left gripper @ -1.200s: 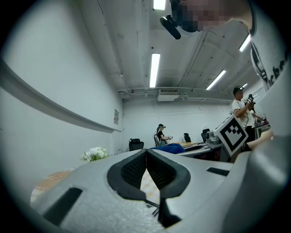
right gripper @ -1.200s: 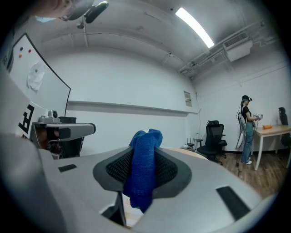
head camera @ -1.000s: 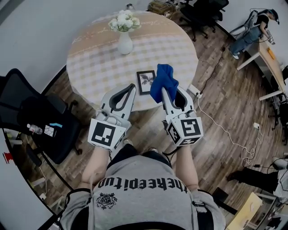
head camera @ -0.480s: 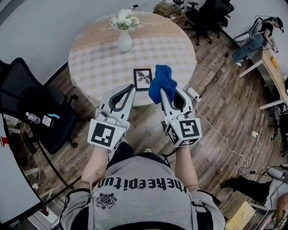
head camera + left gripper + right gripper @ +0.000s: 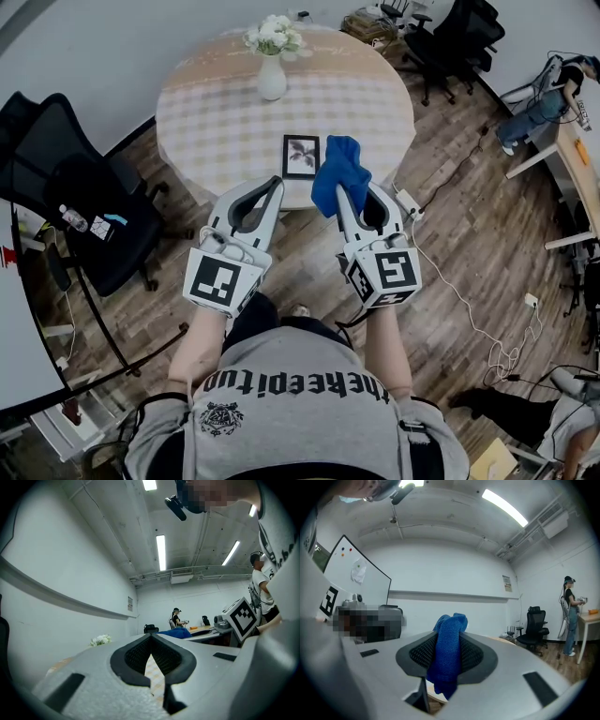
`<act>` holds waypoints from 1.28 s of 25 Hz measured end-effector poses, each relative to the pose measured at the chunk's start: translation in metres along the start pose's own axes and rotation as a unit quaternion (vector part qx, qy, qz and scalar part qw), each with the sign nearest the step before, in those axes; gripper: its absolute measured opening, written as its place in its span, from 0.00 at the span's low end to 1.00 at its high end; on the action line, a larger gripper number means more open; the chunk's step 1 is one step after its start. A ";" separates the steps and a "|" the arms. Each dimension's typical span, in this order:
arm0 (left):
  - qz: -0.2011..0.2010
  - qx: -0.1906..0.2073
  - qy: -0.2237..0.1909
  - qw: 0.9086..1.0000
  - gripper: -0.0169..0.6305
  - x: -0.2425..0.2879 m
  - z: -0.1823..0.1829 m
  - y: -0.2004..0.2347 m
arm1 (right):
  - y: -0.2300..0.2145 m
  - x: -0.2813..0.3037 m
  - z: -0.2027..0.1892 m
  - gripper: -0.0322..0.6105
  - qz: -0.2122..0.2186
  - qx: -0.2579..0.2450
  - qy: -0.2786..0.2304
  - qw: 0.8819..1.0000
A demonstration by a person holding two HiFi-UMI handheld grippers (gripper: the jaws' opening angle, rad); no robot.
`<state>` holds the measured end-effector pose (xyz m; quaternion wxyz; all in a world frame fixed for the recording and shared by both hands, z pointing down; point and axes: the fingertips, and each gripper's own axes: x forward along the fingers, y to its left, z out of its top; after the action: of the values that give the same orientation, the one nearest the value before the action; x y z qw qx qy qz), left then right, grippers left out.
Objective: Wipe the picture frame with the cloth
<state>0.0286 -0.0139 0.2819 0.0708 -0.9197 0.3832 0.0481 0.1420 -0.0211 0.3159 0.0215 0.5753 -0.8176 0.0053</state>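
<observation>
Round checked table (image 5: 216,122) holds the picture frame (image 5: 301,156) flat; right gripper (image 5: 341,195) pinches blue cloth (image 5: 337,169) ready to wipe, left gripper (image 5: 276,182) closed, empty

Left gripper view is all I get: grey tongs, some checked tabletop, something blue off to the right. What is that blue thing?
Observer: A blue cloth, pinched in the right tongs.
Operator: And the picture they mean to wipe?
Observer: The picture frame lies flat on the table by its near edge, just left of the cloth.
Operator: Are my tongs touching it?
Observer: The head view puts the left tongs, shut and empty, by the frame's near left corner, seemingly held above it.
</observation>
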 end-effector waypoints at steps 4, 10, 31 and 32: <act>0.012 0.000 0.003 1.000 0.05 -0.007 0.002 -0.011 | 0.001 -0.010 0.001 0.24 0.012 0.001 -0.002 1.000; 0.024 0.000 0.009 1.000 0.05 -0.017 0.003 -0.023 | 0.008 -0.023 -0.001 0.24 0.028 -0.004 -0.004 1.000; 0.029 0.013 0.003 1.000 0.05 -0.019 0.008 -0.052 | 0.004 -0.048 0.001 0.24 0.043 -0.008 -0.022 0.999; 0.029 0.014 0.002 0.999 0.05 -0.018 0.009 -0.051 | 0.003 -0.048 0.002 0.24 0.043 -0.008 -0.022 0.999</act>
<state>0.0526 0.0357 0.2808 0.0813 -0.9071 0.4107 0.0429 0.1555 0.0250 0.3124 0.0074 0.5393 -0.8420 -0.0127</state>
